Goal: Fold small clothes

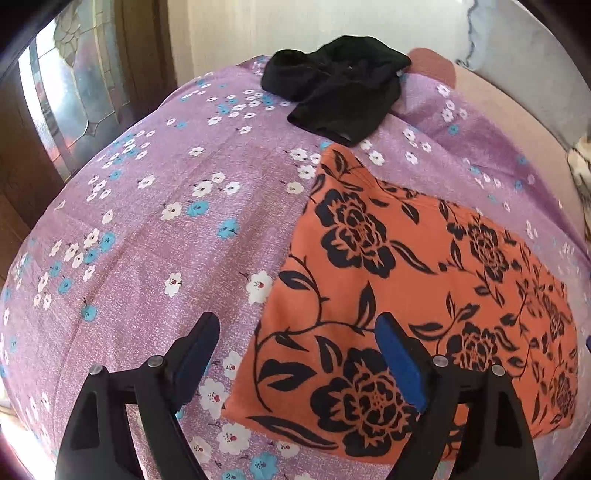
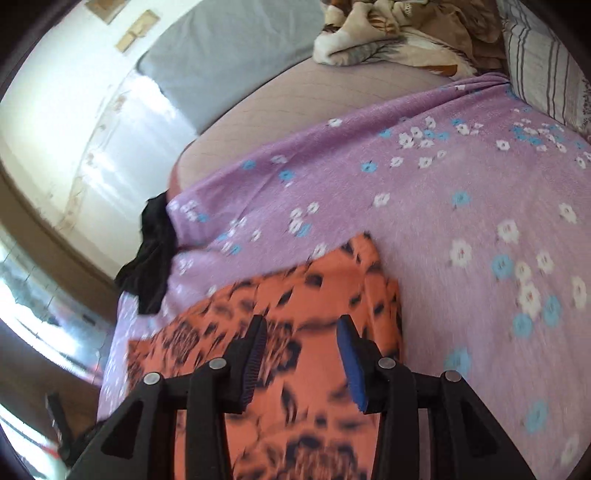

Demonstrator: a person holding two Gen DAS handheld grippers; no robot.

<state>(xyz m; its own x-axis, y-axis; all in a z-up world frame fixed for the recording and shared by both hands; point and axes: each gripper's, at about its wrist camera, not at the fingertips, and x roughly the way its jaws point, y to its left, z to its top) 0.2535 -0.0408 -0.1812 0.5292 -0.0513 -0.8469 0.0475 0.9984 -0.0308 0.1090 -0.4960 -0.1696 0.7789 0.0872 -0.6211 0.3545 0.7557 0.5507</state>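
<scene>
An orange garment with a black flower print [image 1: 388,295] lies flat and folded on the purple flowered bedsheet [image 1: 147,229]. My left gripper [image 1: 295,321] hovers over the garment's near left edge with its jaws wide apart and nothing between them. In the right wrist view, blurred by motion, the same orange garment [image 2: 303,424] lies under my right gripper [image 2: 303,325]. Its blue pads stand partly apart with no cloth pinched between them. A crumpled black garment [image 1: 340,85] sits at the far edge of the sheet, and it also shows as the black garment [image 2: 155,254] at the left.
A bare beige mattress [image 2: 295,99] extends past the sheet. On it lie a heap of beige patterned blanket [image 2: 399,33] and a striped pillow [image 2: 546,62]. A wooden door with patterned glass [image 1: 74,85] stands left of the bed.
</scene>
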